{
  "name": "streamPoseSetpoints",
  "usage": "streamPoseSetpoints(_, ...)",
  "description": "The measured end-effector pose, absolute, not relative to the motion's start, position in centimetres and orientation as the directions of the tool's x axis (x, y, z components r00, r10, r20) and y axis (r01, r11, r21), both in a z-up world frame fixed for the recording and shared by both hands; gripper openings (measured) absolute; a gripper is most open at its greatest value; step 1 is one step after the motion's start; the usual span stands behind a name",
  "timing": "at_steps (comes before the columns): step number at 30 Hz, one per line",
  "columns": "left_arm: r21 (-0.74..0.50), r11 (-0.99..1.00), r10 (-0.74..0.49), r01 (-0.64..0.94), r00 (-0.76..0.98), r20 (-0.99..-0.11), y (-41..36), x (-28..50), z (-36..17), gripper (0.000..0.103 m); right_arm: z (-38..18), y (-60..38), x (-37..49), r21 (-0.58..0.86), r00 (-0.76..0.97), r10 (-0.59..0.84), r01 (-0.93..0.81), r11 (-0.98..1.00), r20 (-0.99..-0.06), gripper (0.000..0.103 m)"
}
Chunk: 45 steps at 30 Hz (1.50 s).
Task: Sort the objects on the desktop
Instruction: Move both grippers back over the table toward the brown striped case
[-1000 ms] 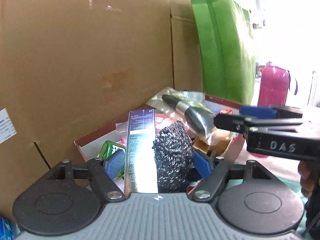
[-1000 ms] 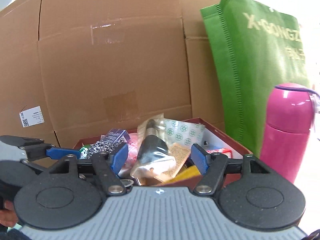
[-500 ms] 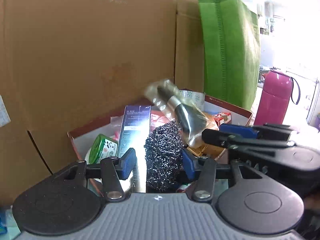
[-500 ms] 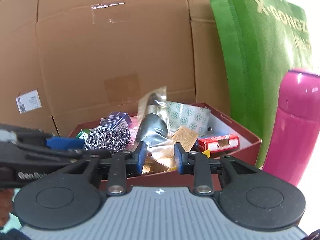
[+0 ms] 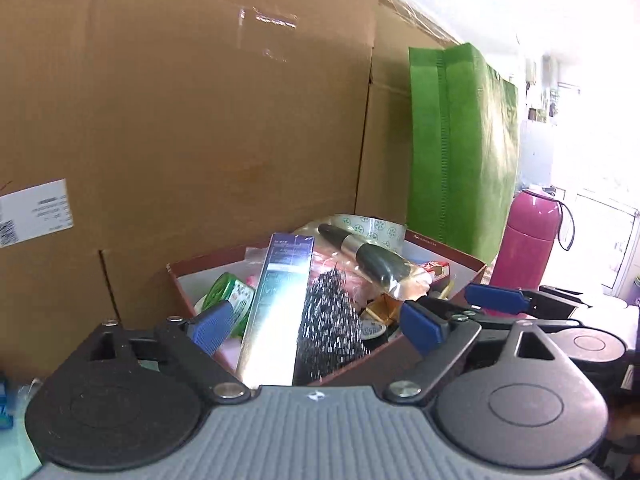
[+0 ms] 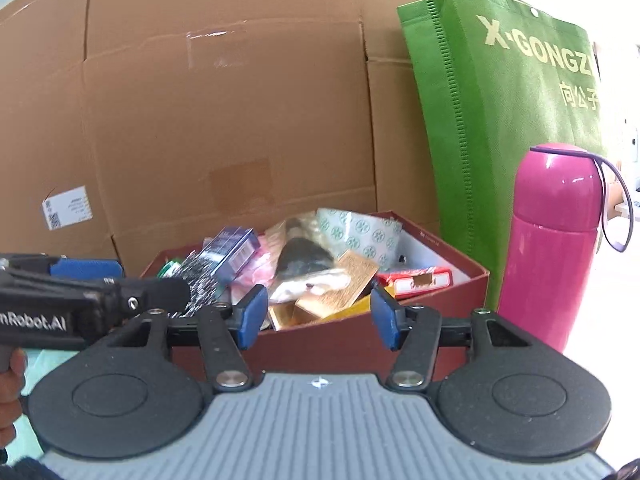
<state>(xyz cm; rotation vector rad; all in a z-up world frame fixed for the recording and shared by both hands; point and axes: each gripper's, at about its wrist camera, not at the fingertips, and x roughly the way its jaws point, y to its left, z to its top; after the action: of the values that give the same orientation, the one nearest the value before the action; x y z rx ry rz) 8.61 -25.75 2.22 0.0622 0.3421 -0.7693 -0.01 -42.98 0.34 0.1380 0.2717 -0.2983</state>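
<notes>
A dark red box [image 6: 460, 280] holds several objects: a steel wool scourer [image 5: 332, 328], a tall blue carton [image 5: 280, 304], a bagged black brush [image 6: 304, 260], a green tin [image 5: 228, 292], a red packet [image 6: 416, 278]. My left gripper [image 5: 316, 326] is open and empty just in front of the box, with the carton and scourer seen between its fingers. My right gripper [image 6: 318, 318] is open and empty at the box's front wall. The left gripper also shows in the right wrist view [image 6: 92, 276].
Large cardboard cartons [image 6: 224, 120] stand right behind the box. A green fabric bag [image 6: 512, 120] leans at the right, with a pink flask [image 6: 552, 240] in front of it. A pale green mat [image 5: 16, 448] lies at the lower left.
Both grippers have opened and pulled back from the box. The scourer the left held and the bagged brush the right held now lie in the box.
</notes>
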Motion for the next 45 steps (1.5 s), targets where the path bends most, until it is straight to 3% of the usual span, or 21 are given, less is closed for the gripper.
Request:
streamPoseSetpoints(3,-0.099,0.726,-0.671,0.68,0.672,-0.313,-24.2,7.3,1.8,0.097,0.2,-42.3,-0.9,0.102,0.922,-0.255,0.296,0.95,-0.292,0.064)
streamPoseSetpoints(7,-0.154,0.756,-0.648,0.636,0.696,-0.308,-21.6,5.4,1.1,0.099,0.0,-40.7,-2.3,0.102,0.923,-0.222,0.265,0.959,-0.313,0.082)
streamPoseSetpoints(10,-0.201,0.786,-0.616,0.585,0.713,-0.335,-19.4,4.4,0.5,0.101,-0.3,-39.0,-2.9,0.09,0.921,-0.188,0.23,0.969,-0.34,0.083)
streamPoseSetpoints(13,-0.226,0.81,-0.585,0.541,0.725,-0.362,-17.1,3.2,-0.1,0.102,-0.8,-36.9,-3.4,0.07,0.914,-0.144,0.183,0.981,-0.38,0.093)
streamPoseSetpoints(22,-0.274,0.866,-0.498,0.418,0.764,-0.411,-9.0,0.0,-1.1,0.103,-1.5,-28.3,-4.1,0.034,0.898,0.06,-0.05,0.998,-0.437,0.094)
streamPoseSetpoints(35,-0.278,0.957,-0.2,0.089,0.894,-0.401,4.5,-2.0,-1.3,0.103,-1.7,-14.5,-3.3,-0.022,0.82,0.299,-0.354,0.935,-0.487,0.094)
streamPoseSetpoints(40,-0.302,0.948,-0.226,0.098,0.876,-0.425,6.9,-0.7,-1.4,0.103,-2.2,-11.4,-1.8,-0.051,0.808,0.317,-0.392,0.919,-0.497,0.093)
streamPoseSetpoints(45,-0.228,0.957,-0.256,0.177,0.886,-0.386,5.6,1.8,0.0,0.103,-2.3,-9.6,1.1,-0.073,0.814,0.321,-0.403,0.913,-0.484,0.093)
